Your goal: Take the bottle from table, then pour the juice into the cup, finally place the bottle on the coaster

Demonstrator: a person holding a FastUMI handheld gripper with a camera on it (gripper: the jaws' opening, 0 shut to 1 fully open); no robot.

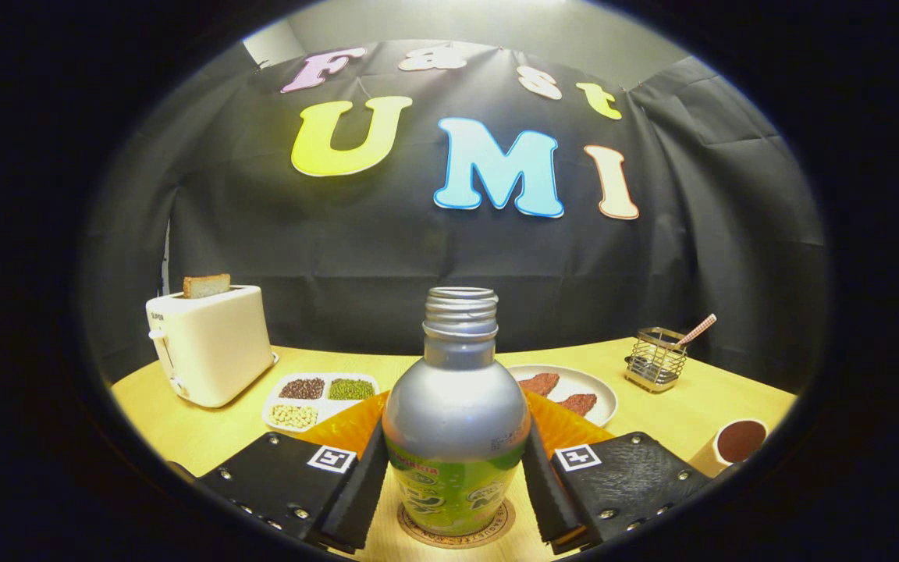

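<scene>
Bottle [456,421] front and centre, standing upright on the round coaster [456,529], its silver shoulder and open threaded neck rising well above the fingers and its green label down between them. And look at the gripper [456,484]: the two black pads sit either side of the bottle's body, the left finger [356,488] and the right finger [547,492] both right up against the label, narrowed to the bottle's width, though whether they are truly pressing or only touching I cannot tell from here. The coaster's pale ring peeks out under the bottle's base on the wooden table [184,433]. Just behind the bottle, an orange dish [348,425] shows on both sides of it. Off to the right, beyond the right finger, sits the cup [734,445], dark liquid inside it. Further back, a white plate [574,388] carries two reddish-brown pieces, and a wire basket [656,361] holds a checked-handled utensil. Over on the left, a divided tray [321,400] of beans and grains lies beside a cream toaster [211,343] with a slice of toast [206,285] poking up out of the slot.
</scene>
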